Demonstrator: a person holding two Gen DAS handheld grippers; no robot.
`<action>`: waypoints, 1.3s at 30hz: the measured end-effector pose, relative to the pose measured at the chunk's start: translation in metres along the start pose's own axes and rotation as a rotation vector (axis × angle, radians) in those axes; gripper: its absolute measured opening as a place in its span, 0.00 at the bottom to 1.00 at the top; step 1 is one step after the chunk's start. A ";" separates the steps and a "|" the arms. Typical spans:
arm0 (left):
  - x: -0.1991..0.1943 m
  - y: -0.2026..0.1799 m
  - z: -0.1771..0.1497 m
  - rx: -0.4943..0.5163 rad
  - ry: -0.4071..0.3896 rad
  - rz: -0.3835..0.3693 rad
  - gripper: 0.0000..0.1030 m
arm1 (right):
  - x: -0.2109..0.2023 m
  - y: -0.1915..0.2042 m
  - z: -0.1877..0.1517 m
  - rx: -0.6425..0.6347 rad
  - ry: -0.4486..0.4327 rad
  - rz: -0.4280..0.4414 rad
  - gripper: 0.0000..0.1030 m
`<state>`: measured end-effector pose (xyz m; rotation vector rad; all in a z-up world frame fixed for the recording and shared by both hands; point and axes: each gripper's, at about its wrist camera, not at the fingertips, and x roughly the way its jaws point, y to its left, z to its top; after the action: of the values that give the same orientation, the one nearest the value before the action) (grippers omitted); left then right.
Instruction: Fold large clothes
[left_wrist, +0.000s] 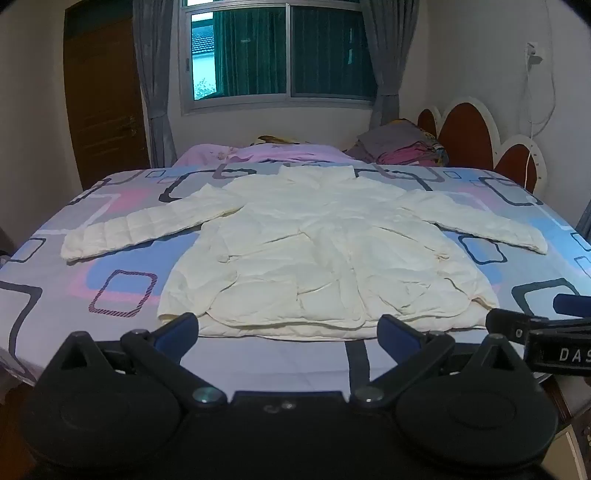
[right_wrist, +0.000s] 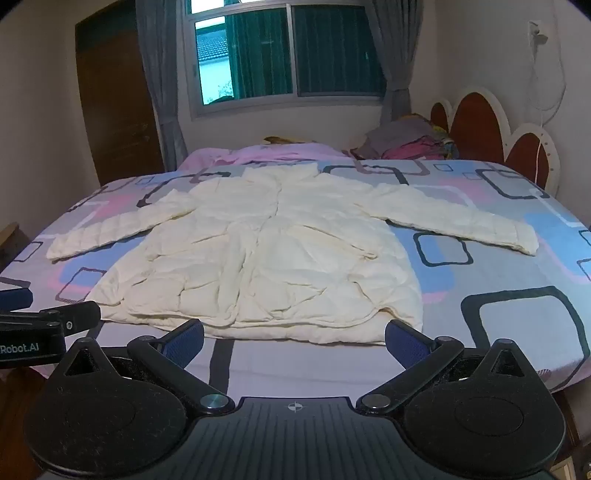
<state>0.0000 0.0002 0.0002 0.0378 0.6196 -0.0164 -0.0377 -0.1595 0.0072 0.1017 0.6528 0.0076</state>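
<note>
Bedding fills the left wrist view: a bed (left_wrist: 110, 258) under a sheet printed with rounded squares, and on it a cream quilted jacket (left_wrist: 317, 258) lying flat, collar toward twelve o'clock, hem toward six, both sleeves spread out toward nine and three. The left gripper (left_wrist: 288, 328) hangs just short of the hem with its blue-padded fingers (left_wrist: 177, 330) wide apart and nothing between them. At three o'clock the right gripper (left_wrist: 546, 328) pokes into frame from the edge. Beyond the jacket, at one o'clock, a heap of clothes (left_wrist: 402, 146) sits by the headboard (left_wrist: 469, 133).

From the right wrist view the same jacket (right_wrist: 258, 254) lies centred on the bed (right_wrist: 498, 266), hem nearest the camera. The right gripper (right_wrist: 293, 338) stands spread wide just before the hem, empty, its fingers (right_wrist: 406, 341) clear of the fabric. At nine o'clock the left gripper (right_wrist: 48, 321) shows partly. A window (right_wrist: 288, 55) is at twelve o'clock.
</note>
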 end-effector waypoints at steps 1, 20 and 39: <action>0.000 0.000 0.000 0.002 -0.002 0.000 1.00 | 0.000 0.000 0.000 -0.006 -0.006 -0.002 1.00; 0.003 0.001 0.006 0.002 -0.002 0.009 1.00 | 0.004 0.001 0.002 -0.004 -0.002 -0.001 1.00; 0.006 -0.002 0.009 0.003 -0.006 0.011 1.00 | 0.006 -0.003 0.002 -0.002 -0.004 -0.006 1.00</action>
<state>0.0102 -0.0020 0.0038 0.0444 0.6138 -0.0065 -0.0315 -0.1622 0.0045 0.0984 0.6493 0.0026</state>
